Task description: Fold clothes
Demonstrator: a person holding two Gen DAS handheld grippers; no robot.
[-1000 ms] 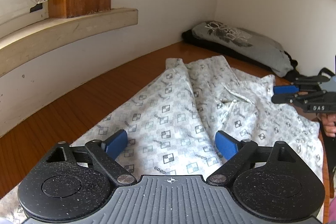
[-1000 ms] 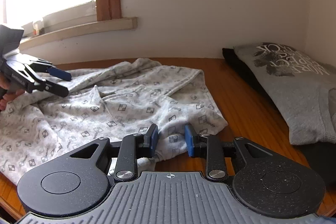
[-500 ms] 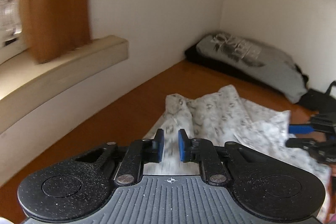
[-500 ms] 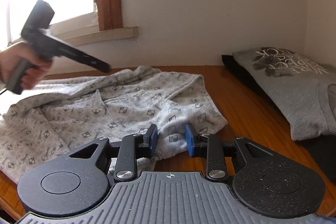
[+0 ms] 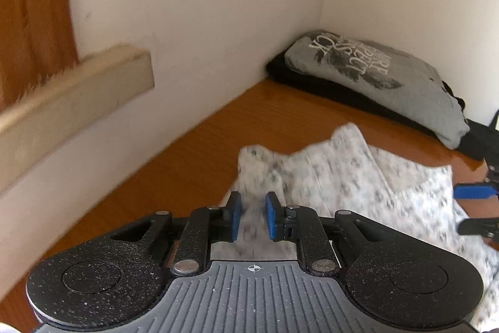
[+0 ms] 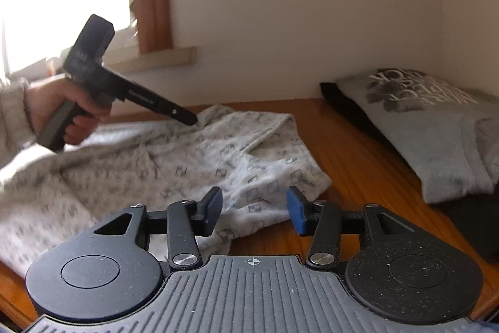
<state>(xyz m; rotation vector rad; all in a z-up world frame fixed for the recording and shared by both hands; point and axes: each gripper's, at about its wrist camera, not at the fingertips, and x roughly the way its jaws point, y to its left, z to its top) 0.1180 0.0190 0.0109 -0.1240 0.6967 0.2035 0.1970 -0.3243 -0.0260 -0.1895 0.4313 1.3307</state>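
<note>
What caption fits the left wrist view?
Left tool shut on a fold of the patterned shirt, lifted over the wooden table.

A second ago the left gripper (image 5: 252, 219) stood wide open over the white, grey-checked cotton garment (image 6: 199, 164); now its blue pads are drawn close on a lifted fold of that cloth. In the right wrist view it has risen from the garment's far left edge and carried cloth up with it. The right gripper (image 6: 254, 209), jaws opening, has let the hem between them go slack.
</note>
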